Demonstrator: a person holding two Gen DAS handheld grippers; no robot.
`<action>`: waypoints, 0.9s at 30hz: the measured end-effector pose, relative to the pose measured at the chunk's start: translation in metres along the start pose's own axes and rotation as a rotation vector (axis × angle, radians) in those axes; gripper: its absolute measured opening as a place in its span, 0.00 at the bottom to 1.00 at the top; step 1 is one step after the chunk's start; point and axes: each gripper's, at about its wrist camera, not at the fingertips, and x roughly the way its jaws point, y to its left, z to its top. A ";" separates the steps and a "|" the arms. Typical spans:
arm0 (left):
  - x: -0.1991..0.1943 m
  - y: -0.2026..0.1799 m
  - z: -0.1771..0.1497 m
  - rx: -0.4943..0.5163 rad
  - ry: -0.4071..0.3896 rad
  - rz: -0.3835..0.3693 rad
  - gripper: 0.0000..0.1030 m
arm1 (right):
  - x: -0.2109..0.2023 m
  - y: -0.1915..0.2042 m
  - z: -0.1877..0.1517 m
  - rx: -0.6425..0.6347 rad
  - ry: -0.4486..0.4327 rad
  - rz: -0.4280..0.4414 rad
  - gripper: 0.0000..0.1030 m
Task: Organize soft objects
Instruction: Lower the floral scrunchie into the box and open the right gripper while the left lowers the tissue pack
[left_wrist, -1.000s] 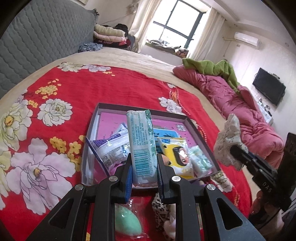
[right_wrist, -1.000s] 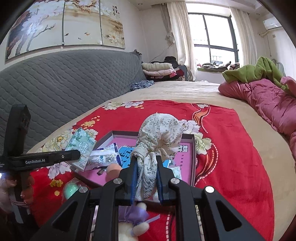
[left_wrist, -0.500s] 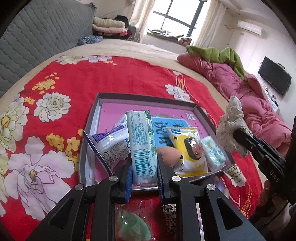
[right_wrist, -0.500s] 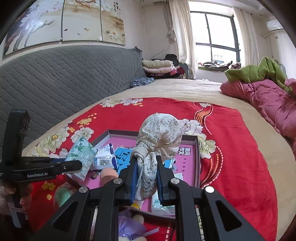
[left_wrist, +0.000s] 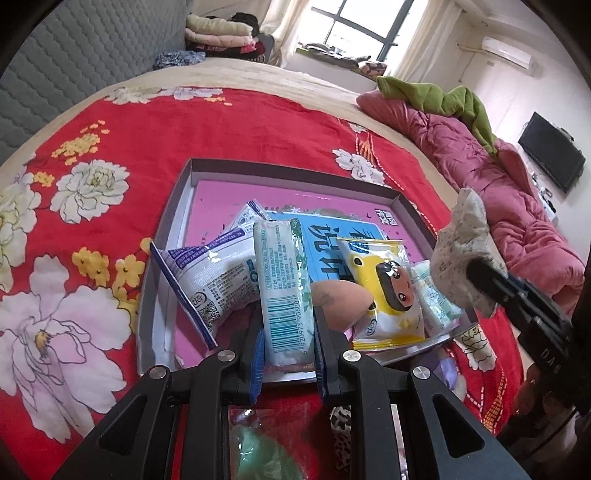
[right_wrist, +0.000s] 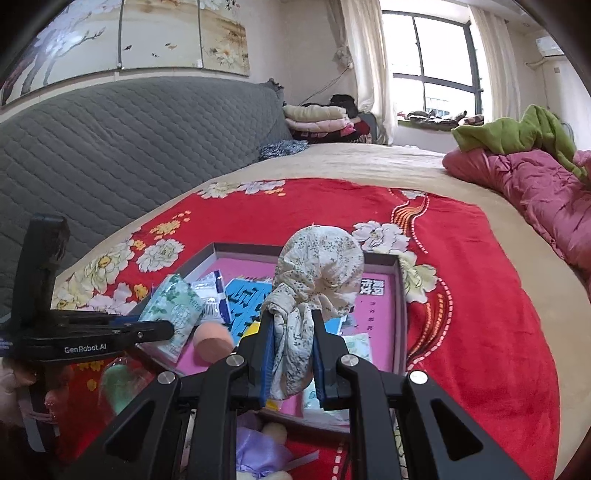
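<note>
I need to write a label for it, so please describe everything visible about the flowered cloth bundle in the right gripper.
The cloth bundle is pale cream fabric with tiny dark floral specks, soft and wrinkled. Its top is a rounded puff; below, a gathered tail hangs down. The right gripper is shut on that tail, holding the bundle upright above the pink-lined tray.

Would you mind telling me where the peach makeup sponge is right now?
The peach makeup sponge lies in the shallow box, just right of the tissue pack held by the left gripper and left of the yellow cartoon packet.
</note>
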 end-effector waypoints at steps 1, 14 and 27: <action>0.001 0.000 0.000 0.002 -0.001 0.003 0.22 | 0.003 0.002 -0.001 -0.007 0.012 0.002 0.18; 0.007 -0.003 0.000 0.017 0.020 -0.014 0.22 | 0.027 0.019 -0.019 -0.081 0.132 -0.008 0.19; 0.009 0.002 0.002 0.002 0.022 -0.015 0.23 | 0.022 0.014 -0.017 -0.057 0.094 -0.045 0.51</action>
